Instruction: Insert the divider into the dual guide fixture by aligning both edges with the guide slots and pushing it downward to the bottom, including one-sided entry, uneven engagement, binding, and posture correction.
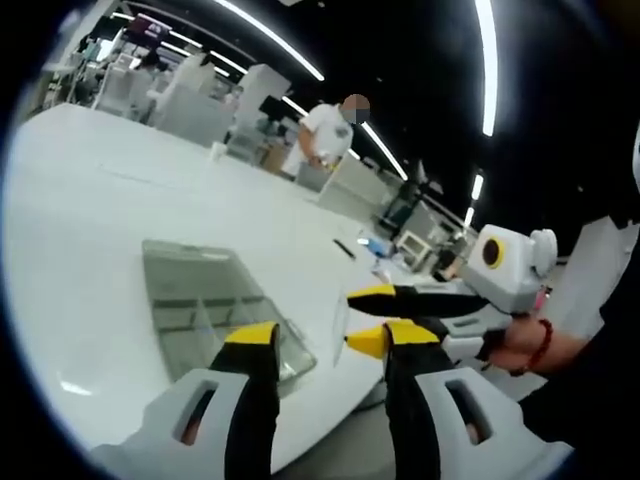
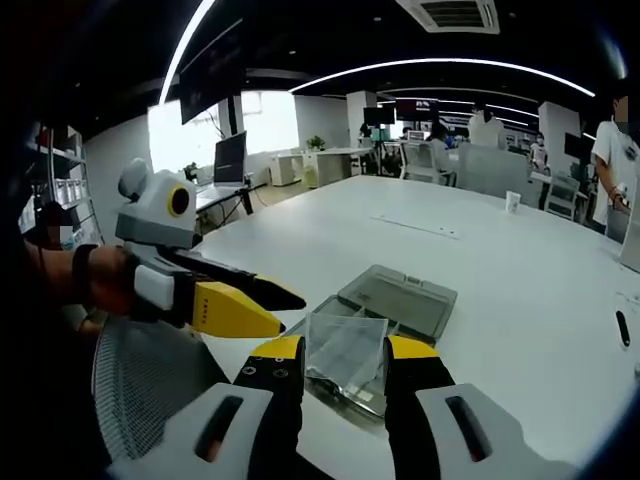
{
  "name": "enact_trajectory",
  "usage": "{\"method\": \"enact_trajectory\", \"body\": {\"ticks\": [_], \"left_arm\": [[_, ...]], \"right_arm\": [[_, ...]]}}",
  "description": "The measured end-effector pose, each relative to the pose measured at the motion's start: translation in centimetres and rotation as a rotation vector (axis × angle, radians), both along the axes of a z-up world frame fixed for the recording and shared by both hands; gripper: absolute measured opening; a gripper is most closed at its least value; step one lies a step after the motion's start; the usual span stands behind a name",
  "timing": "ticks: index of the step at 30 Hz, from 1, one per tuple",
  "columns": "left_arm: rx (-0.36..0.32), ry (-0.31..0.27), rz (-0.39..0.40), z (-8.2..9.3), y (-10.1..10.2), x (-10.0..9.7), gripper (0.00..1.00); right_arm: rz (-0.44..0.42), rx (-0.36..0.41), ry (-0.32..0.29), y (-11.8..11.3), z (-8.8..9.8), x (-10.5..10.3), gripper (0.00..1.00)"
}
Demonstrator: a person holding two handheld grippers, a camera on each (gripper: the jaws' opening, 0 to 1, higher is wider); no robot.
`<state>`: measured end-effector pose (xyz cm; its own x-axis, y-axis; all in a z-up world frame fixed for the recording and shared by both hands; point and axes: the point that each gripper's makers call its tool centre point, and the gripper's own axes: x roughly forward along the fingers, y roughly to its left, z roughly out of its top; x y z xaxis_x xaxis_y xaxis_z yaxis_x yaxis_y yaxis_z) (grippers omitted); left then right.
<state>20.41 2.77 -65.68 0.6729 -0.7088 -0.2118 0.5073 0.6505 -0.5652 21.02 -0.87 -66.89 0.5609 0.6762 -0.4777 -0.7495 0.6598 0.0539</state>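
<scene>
The right gripper held the clear divider between its jaws, above the fixture on the table; the left gripper stood open, empty; insertion looked not yet begun

1. Your counter is a wide white top, mostly bare.
2. A clear plastic box lies flat on it near the front edge.
3. Further off you have a white cup and a small dark pen-like item.
</scene>
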Motion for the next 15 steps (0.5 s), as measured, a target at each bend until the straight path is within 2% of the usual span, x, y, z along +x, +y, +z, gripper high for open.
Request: {"method": "enact_trajectory", "body": {"ticks": [9, 15], "left_arm": [[-0.013, 0.006, 0.013, 0.15, 0.05, 0.47, 0.29], [0.003, 0.005, 0.0, 0.02, -0.27, 0.49, 0.25]], "right_arm": [[0.003, -0.007, -0.006, 0.01, 0.0, -0.21, 0.27], [0.005, -0.001, -0.011, 0.21, 0.13, -0.29, 0.27]]}}
